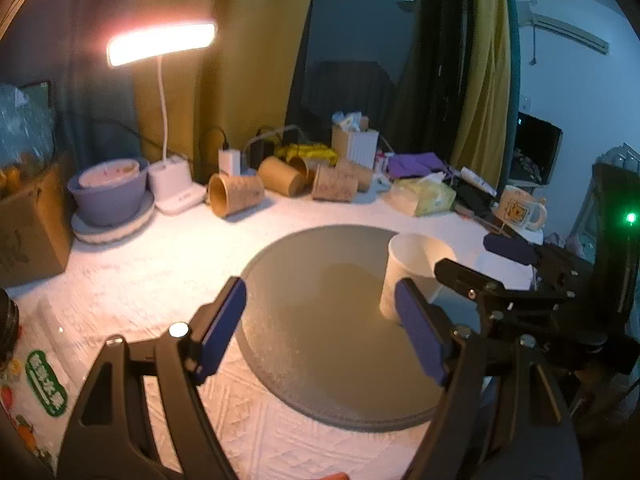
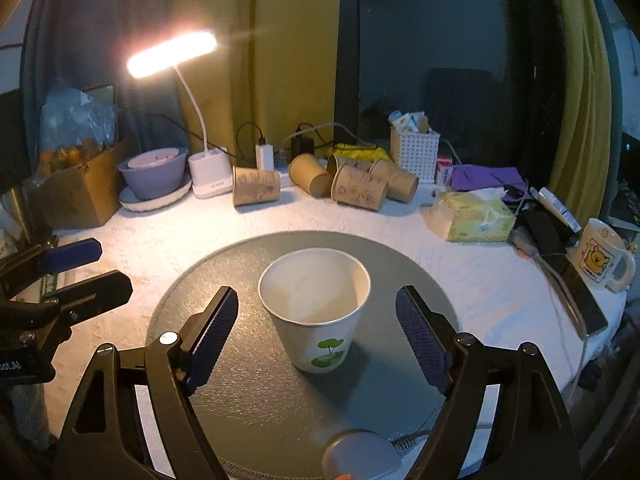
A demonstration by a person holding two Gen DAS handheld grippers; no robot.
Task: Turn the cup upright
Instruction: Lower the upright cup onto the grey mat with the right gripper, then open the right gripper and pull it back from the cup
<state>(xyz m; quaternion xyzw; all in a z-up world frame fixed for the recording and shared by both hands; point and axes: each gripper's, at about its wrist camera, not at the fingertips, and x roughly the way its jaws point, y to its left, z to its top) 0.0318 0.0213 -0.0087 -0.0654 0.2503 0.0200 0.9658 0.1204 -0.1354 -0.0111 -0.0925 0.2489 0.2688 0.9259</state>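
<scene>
Grippers first: the right gripper point(image 2: 316, 320) has its jaws spread wide, one blue pad on each side of the cup point(image 2: 316, 312) with clear gaps, touching nothing. The left gripper point(image 1: 320, 320) is likewise spread and empty, aimed at the bare part of the round grey mat point(image 1: 320, 360); the right wrist view shows it well off to the cup's left.

Cup position: standing mouth-up on the grey mat, roughly central, base flat. Judged from this, the flip appears complete and only release and clearance remain.

Handling: the cup looks like thin white paper with a green tree print, empty, so very light and easily crushed or tipped. If it must be regripped, the best hold is probably across the mid-wall with light pressure, below the rolled rim, which is the stiffest part. A pad brushing the wall on retreat could knock it over.

Farther back on the white textured cloth point(image 2: 460, 264): several brown paper cups point(image 2: 256, 186) lying on their sides, a lit desk lamp point(image 2: 172, 54), a tissue pack point(image 2: 472, 216) and a cartoon mug point(image 2: 600, 254).

Obscured: a grey rounded object at the bottom edge of the right wrist view is cut off and cannot be identified. In the left wrist view the cup is partly hidden behind a pad, and its print cannot be seen.
</scene>
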